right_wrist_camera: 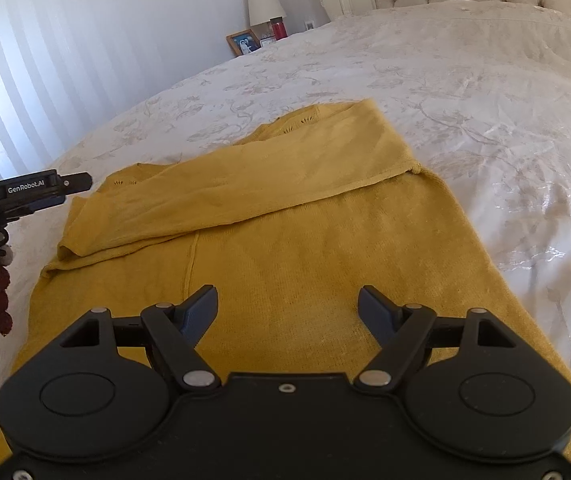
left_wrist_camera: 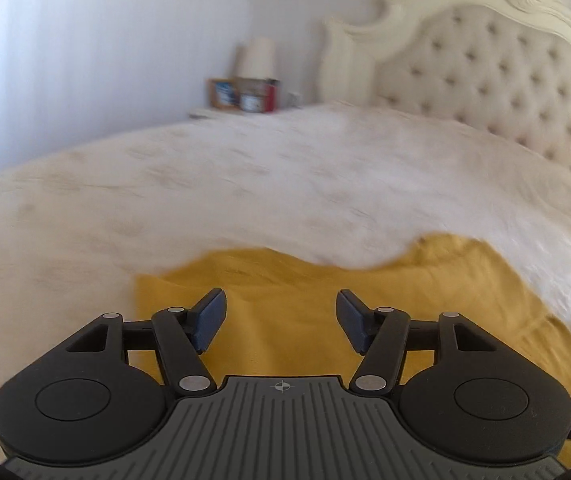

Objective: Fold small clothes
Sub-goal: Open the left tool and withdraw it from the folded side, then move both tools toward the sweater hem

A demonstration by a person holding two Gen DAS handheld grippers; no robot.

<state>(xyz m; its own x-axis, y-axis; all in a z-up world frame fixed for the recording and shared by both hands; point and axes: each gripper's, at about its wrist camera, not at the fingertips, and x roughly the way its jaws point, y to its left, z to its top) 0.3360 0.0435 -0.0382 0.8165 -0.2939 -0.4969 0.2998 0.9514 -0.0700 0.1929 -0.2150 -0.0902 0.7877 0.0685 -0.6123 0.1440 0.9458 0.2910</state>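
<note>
A mustard-yellow knit sweater [right_wrist_camera: 285, 240] lies flat on the white bedspread [right_wrist_camera: 465, 80], with one sleeve [right_wrist_camera: 245, 184] folded across its upper part. My right gripper [right_wrist_camera: 287, 304] is open and empty, hovering just above the sweater's lower middle. My left gripper [left_wrist_camera: 281, 316] is open and empty above the sweater [left_wrist_camera: 285, 288] near its left edge; this view is blurred. The left gripper's body also shows at the left edge of the right wrist view [right_wrist_camera: 25, 194].
A tufted cream headboard [left_wrist_camera: 505, 80] stands at the bed's far end. A bedside table holds a lamp [right_wrist_camera: 265, 4], a framed photo [right_wrist_camera: 243, 43] and a red cup [right_wrist_camera: 279, 28]. A striped wall [right_wrist_camera: 45, 60] lies to the left.
</note>
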